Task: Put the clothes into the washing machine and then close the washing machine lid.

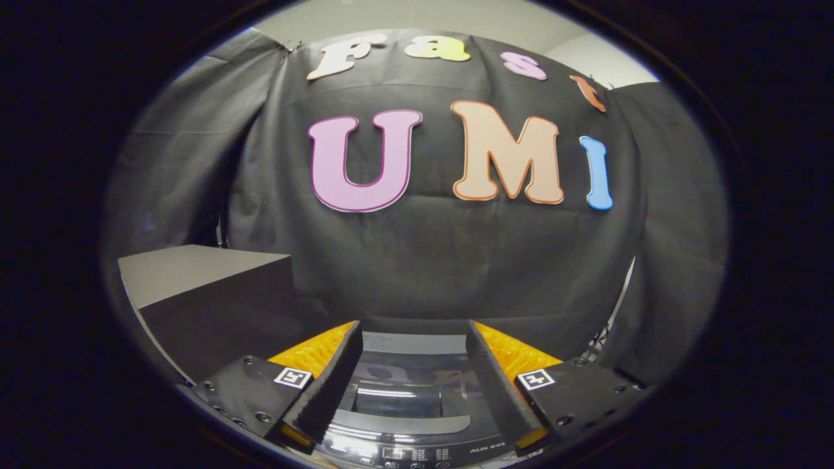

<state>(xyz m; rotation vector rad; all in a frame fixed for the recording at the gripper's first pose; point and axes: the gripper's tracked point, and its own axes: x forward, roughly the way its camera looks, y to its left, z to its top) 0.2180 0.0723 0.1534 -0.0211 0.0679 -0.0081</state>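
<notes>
The tool (414,333) hangs wide and empty above the washing machine (407,417); its lid (399,389) looks shut; clothes couldn't enter.

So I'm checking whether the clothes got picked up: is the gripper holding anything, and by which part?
Nothing is held. The gripper has its jaws apart with an empty gap, above the washing machine lid.

Empty, parted tongs (414,339) above closed washing machine lid (407,384), beside table (189,270)

Staged recording booth, black cloth wall (417,260) behind a seemingly closed washing machine (410,397), grey box (195,273) beside.
</notes>
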